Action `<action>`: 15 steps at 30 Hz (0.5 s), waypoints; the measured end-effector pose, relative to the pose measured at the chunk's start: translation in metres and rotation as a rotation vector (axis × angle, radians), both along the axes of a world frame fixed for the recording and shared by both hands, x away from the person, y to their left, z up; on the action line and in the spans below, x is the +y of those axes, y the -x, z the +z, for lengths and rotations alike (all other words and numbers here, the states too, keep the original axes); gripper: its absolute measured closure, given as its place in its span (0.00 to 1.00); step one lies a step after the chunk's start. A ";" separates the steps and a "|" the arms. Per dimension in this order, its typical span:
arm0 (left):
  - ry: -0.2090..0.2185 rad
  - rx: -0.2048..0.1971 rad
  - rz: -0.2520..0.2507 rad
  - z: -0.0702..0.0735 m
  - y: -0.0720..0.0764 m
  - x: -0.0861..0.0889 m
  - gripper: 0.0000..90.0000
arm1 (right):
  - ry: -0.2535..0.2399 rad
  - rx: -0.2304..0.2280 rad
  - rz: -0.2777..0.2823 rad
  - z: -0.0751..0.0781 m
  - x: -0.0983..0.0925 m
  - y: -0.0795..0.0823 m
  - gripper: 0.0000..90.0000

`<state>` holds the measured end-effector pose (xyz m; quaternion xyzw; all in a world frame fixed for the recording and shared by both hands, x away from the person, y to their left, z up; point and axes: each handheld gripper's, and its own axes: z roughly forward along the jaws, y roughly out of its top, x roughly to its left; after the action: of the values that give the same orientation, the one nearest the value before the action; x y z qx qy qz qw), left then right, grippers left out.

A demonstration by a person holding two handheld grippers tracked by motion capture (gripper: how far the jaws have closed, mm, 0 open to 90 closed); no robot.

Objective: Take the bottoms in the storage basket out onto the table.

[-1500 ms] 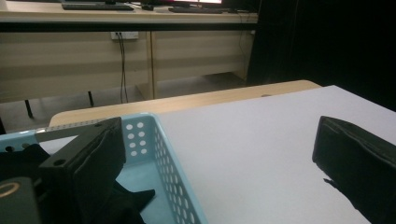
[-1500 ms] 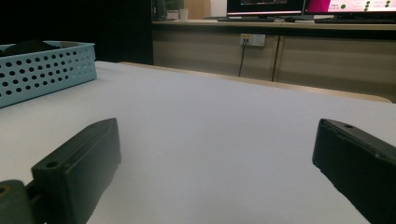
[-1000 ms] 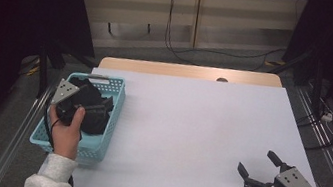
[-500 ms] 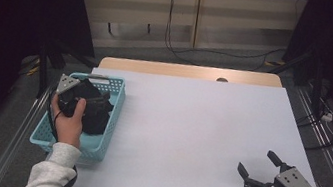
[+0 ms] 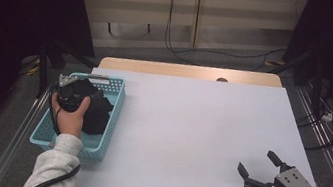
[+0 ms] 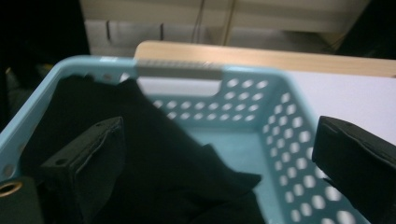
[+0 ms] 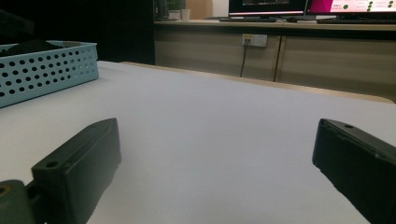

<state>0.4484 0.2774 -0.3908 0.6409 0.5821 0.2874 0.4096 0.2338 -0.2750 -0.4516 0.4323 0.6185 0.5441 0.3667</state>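
A light blue perforated basket (image 5: 114, 110) stands at the table's left edge with crumpled black cloth (image 5: 98, 113) inside. My left gripper (image 5: 79, 91) hovers over the basket's far left part, held in a hand. In the left gripper view its jaws stand wide apart over the black cloth (image 6: 154, 158), with the basket's far wall (image 6: 243, 88) ahead and nothing between them. My right gripper (image 5: 258, 165) rests low near the table's front right corner, open and empty. The right gripper view has the basket (image 7: 42, 70) far off at the left.
The white table top (image 5: 200, 124) stretches between basket and right gripper. A wooden strip (image 5: 188, 70) runs along its far edge. Cabinets and cables lie on the floor beyond. Monitors (image 7: 303, 7) sit on a counter in the right gripper view.
My left gripper has drifted toward the far left part of the basket, staying open above the cloth. The right gripper has not moved.
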 end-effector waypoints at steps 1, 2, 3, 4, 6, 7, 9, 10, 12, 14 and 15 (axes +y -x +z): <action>0.001 0.015 0.019 -0.002 -0.002 0.001 0.04 | 0.001 -0.001 0.001 0.000 0.000 0.000 0.00; -0.019 0.045 0.033 -0.006 -0.006 0.002 0.04 | 0.000 0.000 0.002 0.000 0.001 0.000 0.00; -0.024 0.054 0.038 -0.007 -0.009 0.003 0.04 | 0.000 0.001 0.003 0.000 0.001 0.000 0.00; -0.024 0.054 0.038 -0.007 -0.009 0.003 0.04 | 0.000 0.001 0.003 0.000 0.001 0.000 0.00; -0.015 0.076 0.062 -0.009 -0.013 0.005 0.04 | 0.000 0.003 0.005 0.000 0.001 0.000 0.00; -0.016 0.086 0.074 -0.011 -0.015 0.006 0.04 | -0.001 0.003 0.003 0.000 0.001 0.000 0.00; -0.012 0.113 0.092 -0.013 -0.018 0.008 0.04 | -0.002 0.003 0.003 0.000 0.001 0.000 0.00; -0.005 0.136 0.107 -0.016 -0.022 0.009 0.04 | -0.003 0.003 0.003 0.000 0.001 0.000 0.00; -0.024 0.163 0.129 -0.019 -0.025 0.009 0.04 | -0.003 0.004 0.006 0.000 0.001 0.000 0.00; -0.034 0.182 0.142 -0.022 -0.027 0.010 0.03 | -0.004 0.004 0.007 -0.001 0.001 0.000 0.00; -0.036 0.219 0.145 -0.025 -0.030 0.012 0.04 | -0.004 0.005 0.008 -0.001 0.001 0.000 0.00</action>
<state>0.4787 0.2892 -0.4160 0.6321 0.6626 0.2552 0.3103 0.2336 -0.2738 -0.4523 0.4319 0.6200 0.5457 0.3623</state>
